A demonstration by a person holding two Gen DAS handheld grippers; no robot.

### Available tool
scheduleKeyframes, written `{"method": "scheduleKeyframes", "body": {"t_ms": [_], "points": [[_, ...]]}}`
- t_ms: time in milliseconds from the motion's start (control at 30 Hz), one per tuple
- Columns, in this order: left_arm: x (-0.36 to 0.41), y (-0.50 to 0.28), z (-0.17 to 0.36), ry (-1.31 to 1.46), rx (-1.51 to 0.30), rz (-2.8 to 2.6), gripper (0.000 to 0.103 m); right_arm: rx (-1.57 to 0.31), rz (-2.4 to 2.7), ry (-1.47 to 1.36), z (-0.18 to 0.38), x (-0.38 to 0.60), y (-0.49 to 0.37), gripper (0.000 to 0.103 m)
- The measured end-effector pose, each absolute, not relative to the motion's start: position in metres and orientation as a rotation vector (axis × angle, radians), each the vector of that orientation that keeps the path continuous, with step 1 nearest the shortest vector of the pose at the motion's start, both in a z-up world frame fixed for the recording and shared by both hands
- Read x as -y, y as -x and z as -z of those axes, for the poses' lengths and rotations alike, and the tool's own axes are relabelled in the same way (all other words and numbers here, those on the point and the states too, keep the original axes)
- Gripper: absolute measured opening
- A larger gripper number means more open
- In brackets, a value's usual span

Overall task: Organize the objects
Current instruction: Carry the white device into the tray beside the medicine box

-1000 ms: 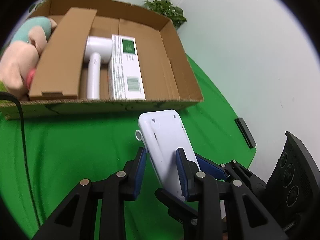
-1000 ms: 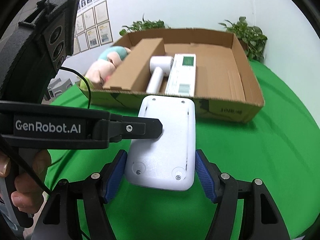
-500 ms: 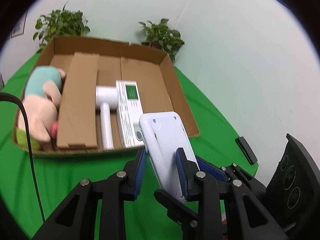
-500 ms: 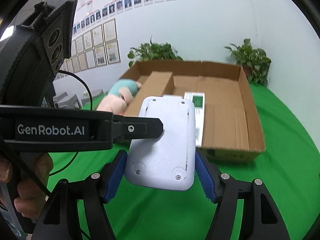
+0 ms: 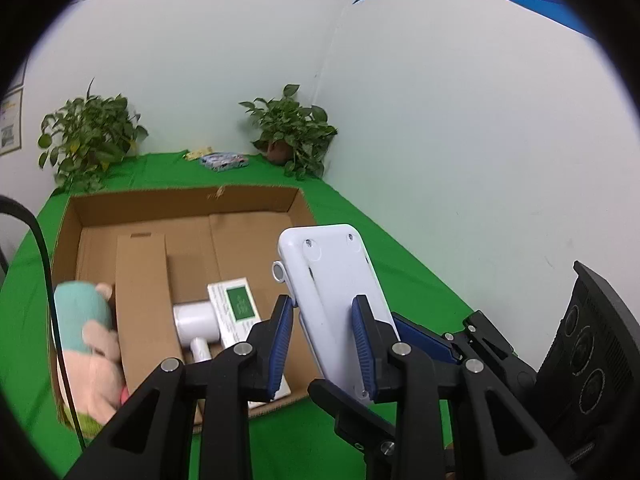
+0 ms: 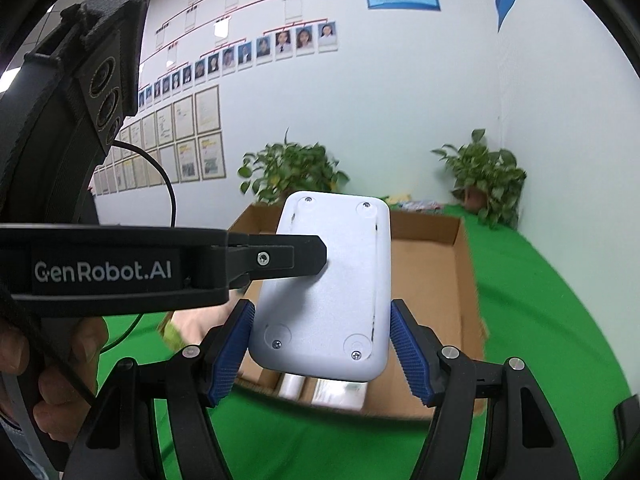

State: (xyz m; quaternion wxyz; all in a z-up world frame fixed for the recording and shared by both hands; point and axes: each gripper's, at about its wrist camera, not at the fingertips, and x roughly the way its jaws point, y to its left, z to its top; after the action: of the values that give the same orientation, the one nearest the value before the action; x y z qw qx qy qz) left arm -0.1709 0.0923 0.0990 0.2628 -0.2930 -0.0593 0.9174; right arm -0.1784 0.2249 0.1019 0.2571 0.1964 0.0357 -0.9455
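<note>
A white flat device (image 5: pixel 332 276), back side up with screws showing, hangs in the air in front of an open cardboard box (image 5: pixel 180 197). My left gripper (image 5: pixel 322 348) is shut on its thin sides. My right gripper (image 6: pixel 322 350) is shut across the width of the white device (image 6: pixel 324 280), blue pads against both long edges. The left gripper's finger (image 6: pixel 280 258) lies across the device from the left. The box (image 6: pixel 464 276) holds a plush toy (image 5: pixel 86 332), a cardboard divider (image 5: pixel 144 292), a white handled appliance (image 5: pixel 196 322) and a white carton with a green label (image 5: pixel 236 308).
Green cloth (image 5: pixel 380 248) covers the table. Two potted plants (image 5: pixel 88 140) (image 5: pixel 292 132) stand at the back by the wall, with small packets (image 5: pixel 222 159) between them. A black cable (image 5: pixel 44 248) hangs at the left. A hand (image 6: pixel 52 364) holds the left gripper's handle.
Both grippers have risen with the white device held between them. The box has sunk lower in both views, and more of the wall and plants shows.
</note>
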Motion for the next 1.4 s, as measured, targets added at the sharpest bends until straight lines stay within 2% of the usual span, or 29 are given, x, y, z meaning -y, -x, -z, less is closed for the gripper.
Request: {"method": "scheduleKeyframes", "body": {"t_ms": [200,433,733,1067,1300,1400], "points": [[-0.109,0.201,-0.115,0.786,0.121,-2.459,0.029,-0.087,2.595,-0.522,-0.123,-0.234,0.208,0.065],[-0.131,0.243,-0.095,0.874,0.104,-2.413,0.029,-0.061,2.606,-0.618,-0.114,-0.246,0.253,0.065],[-0.150,0.282,-0.038,1.032,0.117,-2.369,0.029,-0.020,2.562,-0.798,-0.056,-0.261,0.304,0.065],[-0.169,0.315,0.041,1.295,0.092,-2.301,0.030,0.062,2.441,-1.047,0.042,-0.273,0.336,0.065],[-0.176,0.321,0.067,1.408,0.051,-2.304,0.029,0.105,2.363,-1.171,0.076,-0.274,0.345,0.065],[-0.168,0.319,0.067,1.419,0.069,-2.321,0.028,0.065,2.358,-1.195,0.078,-0.269,0.349,0.065]]}}
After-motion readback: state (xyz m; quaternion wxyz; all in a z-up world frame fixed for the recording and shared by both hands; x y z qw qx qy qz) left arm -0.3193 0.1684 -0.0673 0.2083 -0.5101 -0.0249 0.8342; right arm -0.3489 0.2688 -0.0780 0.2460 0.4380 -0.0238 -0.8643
